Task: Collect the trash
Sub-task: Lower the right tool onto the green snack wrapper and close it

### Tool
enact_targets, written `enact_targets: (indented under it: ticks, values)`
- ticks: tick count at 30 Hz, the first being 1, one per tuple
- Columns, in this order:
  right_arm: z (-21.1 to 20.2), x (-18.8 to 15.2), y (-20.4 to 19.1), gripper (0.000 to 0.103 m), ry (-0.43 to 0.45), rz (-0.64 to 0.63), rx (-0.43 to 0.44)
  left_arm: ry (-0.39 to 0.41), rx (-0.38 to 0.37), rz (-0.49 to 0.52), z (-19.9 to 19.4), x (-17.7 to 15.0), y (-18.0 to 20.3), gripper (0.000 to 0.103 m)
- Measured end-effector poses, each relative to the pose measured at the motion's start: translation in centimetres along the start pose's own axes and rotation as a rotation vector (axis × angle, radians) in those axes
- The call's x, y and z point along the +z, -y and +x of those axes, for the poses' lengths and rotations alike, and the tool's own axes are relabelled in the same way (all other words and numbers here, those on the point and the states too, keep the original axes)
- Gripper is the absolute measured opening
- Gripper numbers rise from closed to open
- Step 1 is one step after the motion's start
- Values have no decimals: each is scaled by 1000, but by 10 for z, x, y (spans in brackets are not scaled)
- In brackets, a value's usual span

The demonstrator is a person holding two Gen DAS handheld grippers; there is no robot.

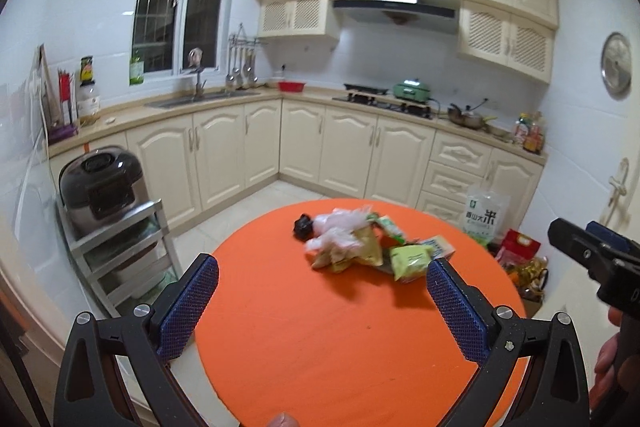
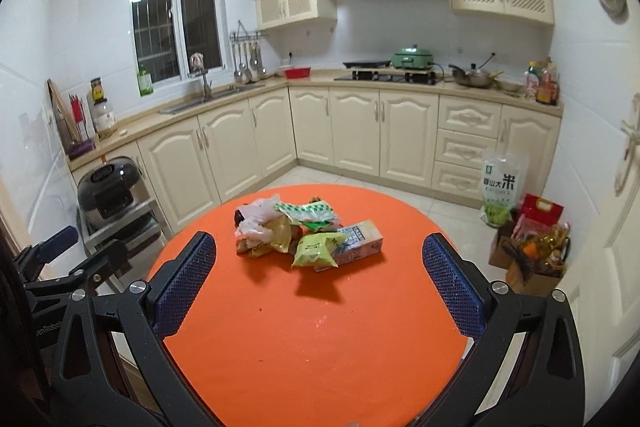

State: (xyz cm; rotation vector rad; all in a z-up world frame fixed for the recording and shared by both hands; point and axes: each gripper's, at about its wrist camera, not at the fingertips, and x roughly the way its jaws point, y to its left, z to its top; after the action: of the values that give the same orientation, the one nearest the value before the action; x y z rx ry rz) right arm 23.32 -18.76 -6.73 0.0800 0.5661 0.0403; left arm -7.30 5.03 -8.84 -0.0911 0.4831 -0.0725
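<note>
A pile of trash [image 1: 360, 245] lies on the far half of a round orange table [image 1: 320, 339]: crumpled clear plastic bags, yellow and green snack wrappers, a small drink carton [image 2: 358, 245] and a dark lump [image 1: 303, 225]. The pile [image 2: 296, 231] also shows in the right wrist view on the table [image 2: 312, 339]. My left gripper [image 1: 322, 279] is open and empty, above the table's near part, short of the pile. My right gripper [image 2: 320, 259] is open and empty, also short of the pile. The right gripper also shows at the left view's right edge [image 1: 592, 259].
A metal rack [image 1: 120, 251] with a rice cooker [image 1: 102, 187] stands left of the table. A rice bag [image 2: 502, 187] and gift boxes [image 2: 532, 251] sit on the floor at right. Cream cabinets, sink and stove line the far walls. A door [image 2: 612, 227] is at far right.
</note>
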Motion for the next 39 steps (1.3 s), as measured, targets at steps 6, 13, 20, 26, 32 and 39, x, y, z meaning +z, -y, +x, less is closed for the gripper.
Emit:
enact_targets:
  ticks: [6,13,20,26,32,39]
  values:
    - [29,-3,8,103,-57,-7,-9,-38,5,-7,18,21,2,102]
    - [103,-13,15,103,-202,-9,-20,-121,-4,-5,104,71,-7,102]
    - [180,-24,14,102,-327,8,-15,-200,1,-7,184,79,-12,102]
    - [229,-31,12,98,-396,10,-21,-246,15,-7,236,84,-16,102]
    - [259,-39,7,73,-459,-17,-48,-277,6,-9,283,96,-17,102]
    - [257,-45,16,23,-456,-30,-11,-299,-37,-16,333,111,-17,102]
